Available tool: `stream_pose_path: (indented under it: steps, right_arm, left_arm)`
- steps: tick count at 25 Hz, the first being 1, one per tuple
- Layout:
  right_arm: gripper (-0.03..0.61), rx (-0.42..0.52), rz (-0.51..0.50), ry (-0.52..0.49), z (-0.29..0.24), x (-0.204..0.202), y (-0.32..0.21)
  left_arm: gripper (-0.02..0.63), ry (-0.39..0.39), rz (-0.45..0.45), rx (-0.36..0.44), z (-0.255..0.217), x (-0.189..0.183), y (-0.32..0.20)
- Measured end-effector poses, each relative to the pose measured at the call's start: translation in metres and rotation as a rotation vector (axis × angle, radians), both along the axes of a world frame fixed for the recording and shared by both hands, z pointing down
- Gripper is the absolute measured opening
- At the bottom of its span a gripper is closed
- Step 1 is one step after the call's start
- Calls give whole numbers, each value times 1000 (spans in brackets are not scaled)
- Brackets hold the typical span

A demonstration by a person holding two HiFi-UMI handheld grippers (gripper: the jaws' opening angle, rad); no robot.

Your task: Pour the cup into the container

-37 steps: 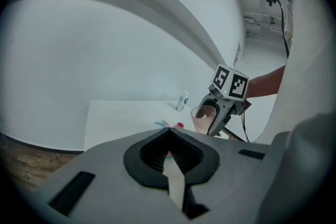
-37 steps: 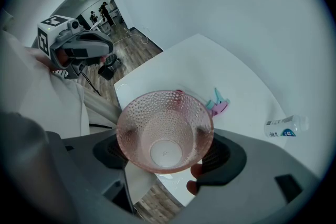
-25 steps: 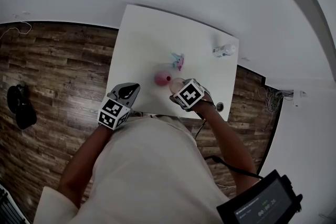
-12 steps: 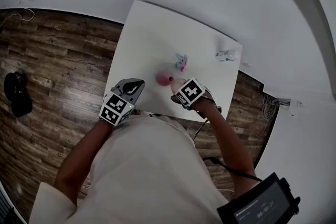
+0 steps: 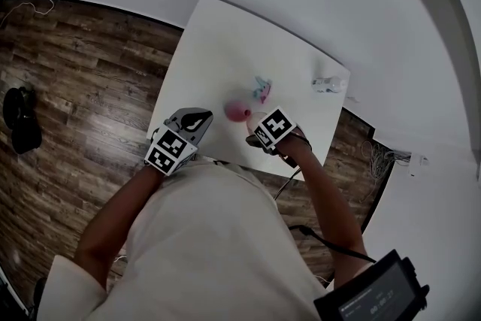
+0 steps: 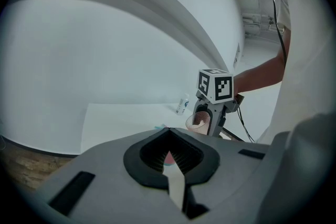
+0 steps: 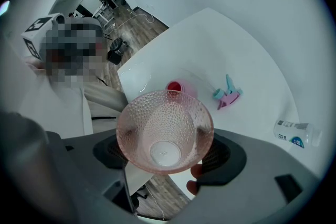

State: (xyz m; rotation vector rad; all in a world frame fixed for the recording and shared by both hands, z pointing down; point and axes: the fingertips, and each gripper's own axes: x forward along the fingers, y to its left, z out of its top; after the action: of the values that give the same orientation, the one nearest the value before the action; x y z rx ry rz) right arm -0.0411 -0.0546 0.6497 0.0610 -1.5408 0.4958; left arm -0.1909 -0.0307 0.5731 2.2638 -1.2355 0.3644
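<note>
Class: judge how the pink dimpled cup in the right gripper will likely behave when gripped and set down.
The cup looks like thin, see-through plastic, so probably light and apt to flex if squeezed hard. Its dimpled wall should resist slipping in the jaws. It tapers to a narrow base, so it may tip easily once set down.

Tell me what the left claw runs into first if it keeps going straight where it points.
Most likely the pink container, seen just past the left claw's closed tips. Depth is hard to judge; the right claw holding the cup sits right of that line.
</note>
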Motion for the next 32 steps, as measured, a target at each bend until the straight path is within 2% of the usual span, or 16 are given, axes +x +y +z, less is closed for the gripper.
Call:
stream_pose_path:
  steps: [10,32]
  right_arm:
    - [379,-67,-27,45,2,0,3]
    - [379,-141,-61,106,1,0,3]
  left_arm:
    - [11,4,-13,0,0,-3,0]
    - [11,16,-39,17,-4,-7,-2]
